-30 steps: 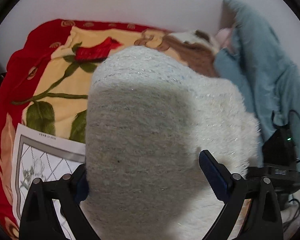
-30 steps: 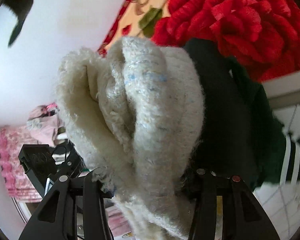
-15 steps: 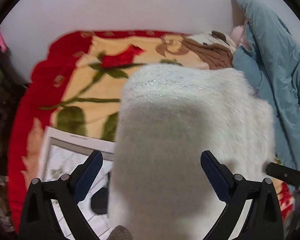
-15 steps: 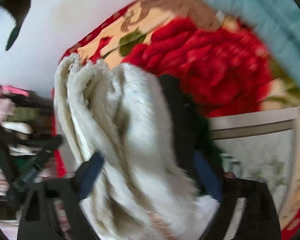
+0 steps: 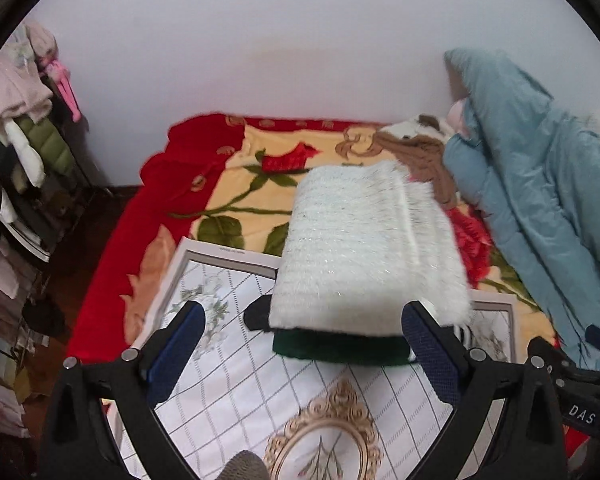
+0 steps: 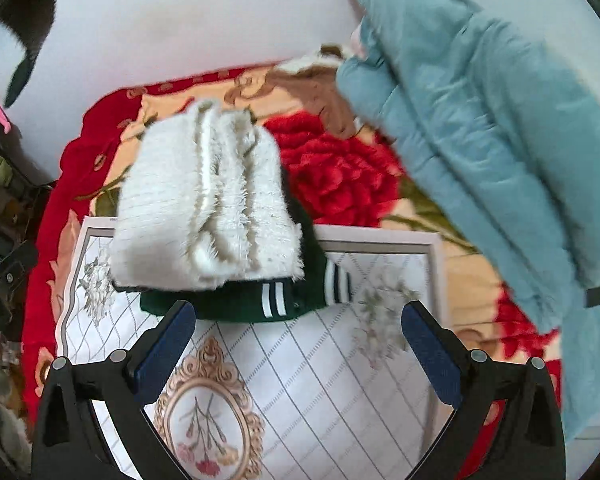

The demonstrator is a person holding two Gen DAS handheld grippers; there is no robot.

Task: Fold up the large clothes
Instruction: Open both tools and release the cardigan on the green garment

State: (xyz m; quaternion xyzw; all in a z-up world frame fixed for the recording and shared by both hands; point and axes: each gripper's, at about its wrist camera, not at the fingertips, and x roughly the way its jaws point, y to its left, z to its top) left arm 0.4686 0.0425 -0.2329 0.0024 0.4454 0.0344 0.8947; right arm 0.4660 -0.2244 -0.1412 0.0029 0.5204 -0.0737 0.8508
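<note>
Two folded garments — stacked, released

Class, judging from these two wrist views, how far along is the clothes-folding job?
Done: the folded white sweater lies stacked on a folded green garment. In hand: nothing; left claw and right claw are both open. Left: the blue jacket lies unfolded.

Your bed wears a red and cream rose-print blanket. On it lie a white lattice-print mat, a blue padded jacket along the right, and brown clothing near the wall. A folded green garment rests on the mat.
</note>
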